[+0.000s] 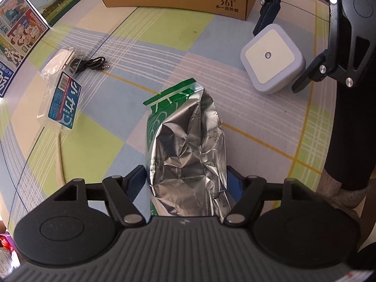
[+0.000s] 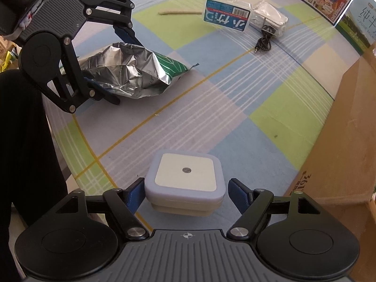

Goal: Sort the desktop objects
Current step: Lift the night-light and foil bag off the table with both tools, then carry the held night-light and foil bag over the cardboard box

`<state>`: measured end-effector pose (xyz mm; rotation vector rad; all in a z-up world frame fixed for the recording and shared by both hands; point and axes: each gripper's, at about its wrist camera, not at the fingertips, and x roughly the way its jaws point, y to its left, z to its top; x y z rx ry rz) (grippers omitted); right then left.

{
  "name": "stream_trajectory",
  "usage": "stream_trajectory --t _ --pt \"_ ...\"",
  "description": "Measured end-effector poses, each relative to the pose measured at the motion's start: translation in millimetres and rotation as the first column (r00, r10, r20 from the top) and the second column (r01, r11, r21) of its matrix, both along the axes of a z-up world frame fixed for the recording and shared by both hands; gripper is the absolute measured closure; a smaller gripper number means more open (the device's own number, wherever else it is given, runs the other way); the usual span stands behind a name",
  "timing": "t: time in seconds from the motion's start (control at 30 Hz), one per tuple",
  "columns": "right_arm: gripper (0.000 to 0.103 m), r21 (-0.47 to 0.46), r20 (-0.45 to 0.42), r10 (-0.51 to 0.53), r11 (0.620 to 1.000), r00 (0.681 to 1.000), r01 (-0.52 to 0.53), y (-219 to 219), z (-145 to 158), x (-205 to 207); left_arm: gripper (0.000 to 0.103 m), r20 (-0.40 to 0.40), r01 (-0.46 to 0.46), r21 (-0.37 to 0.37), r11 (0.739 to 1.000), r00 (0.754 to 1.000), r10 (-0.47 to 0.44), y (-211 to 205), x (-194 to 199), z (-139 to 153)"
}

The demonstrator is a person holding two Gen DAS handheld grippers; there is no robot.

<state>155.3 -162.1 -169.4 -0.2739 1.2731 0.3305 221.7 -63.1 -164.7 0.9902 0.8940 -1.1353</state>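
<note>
Left claw (image 1: 185, 178) straddles the crumpled foil bag (image 1: 185, 145), jaws apart, pads not pressing. Right of the bag, right claw (image 2: 184, 191) brackets the square night light (image 2: 185, 178) on the checked bench (image 2: 211, 108), gaps visible both sides.

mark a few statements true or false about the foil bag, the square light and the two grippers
1. The crumpled silver foil bag with green print lies between the left gripper's fingers. True.
2. The square white night light with a pale purple rim sits inside the brown cardboard box. False: it rests on the checked cloth, between the right gripper's fingers.
3. The right gripper's pads clamp the light. False: gaps show on both sides.
4. A coiled black audio cable lies by the blue-labelled clear plastic case. True.
5. The foil bag stands upright. False: it lies flat.
</note>
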Motion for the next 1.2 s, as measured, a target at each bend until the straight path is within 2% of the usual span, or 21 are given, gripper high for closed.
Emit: stream_trajectory --t 0.27,0.47,0.53,0.57,0.7,0.87,0.93,1.2 --pt "0.029 -0.002 -0.07 -0.005 1.0 0.998 0.004 5.1 -4.1 17.8 0.05 -0.02 -0.024 0.007 1.0 1.0 0.025 -1.5 4.1 1.5" --pt "0.03 -0.041 -0.109 -0.007 0.999 0.994 0.003 11.4 -6.6 28.1 0.049 -0.012 -0.02 0.002 1.0 1.0 0.02 -0.1 3.3 1.2" --pt "0.031 -0.052 -0.122 0.001 0.999 0.992 -0.007 13.3 -7.9 28.0 0.045 -0.011 -0.015 0.003 1.0 1.0 0.016 0.0 3.4 0.6" --pt "0.038 -0.053 -0.127 0.005 0.999 0.992 -0.011 14.0 -8.5 27.3 0.042 -0.011 -0.012 0.004 1.0 1.0 0.012 0.0 3.5 0.1" --pt "0.041 -0.058 -0.112 0.011 0.998 0.994 -0.018 15.3 -7.8 23.4 0.043 -0.021 -0.007 0.006 1.0 1.0 0.008 -0.4 5.5 -1.1" --pt "0.041 -0.057 -0.077 0.014 0.998 0.997 -0.019 17.6 0.9 17.1 0.055 -0.024 -0.021 0.014 1.0 0.999 0.021 -0.4 5.3 1.3" --pt "0.041 -0.059 -0.063 0.015 0.998 0.998 -0.019 18.3 6.1 15.5 0.057 -0.029 -0.022 0.02 1.0 0.999 0.023 0.4 4.4 3.0" --pt "0.041 -0.07 -0.015 0.006 0.998 1.0 -0.007 20.4 27.7 8.6 0.058 -0.037 -0.041 0.015 0.999 0.998 0.042 7.4 -3.2 19.4"
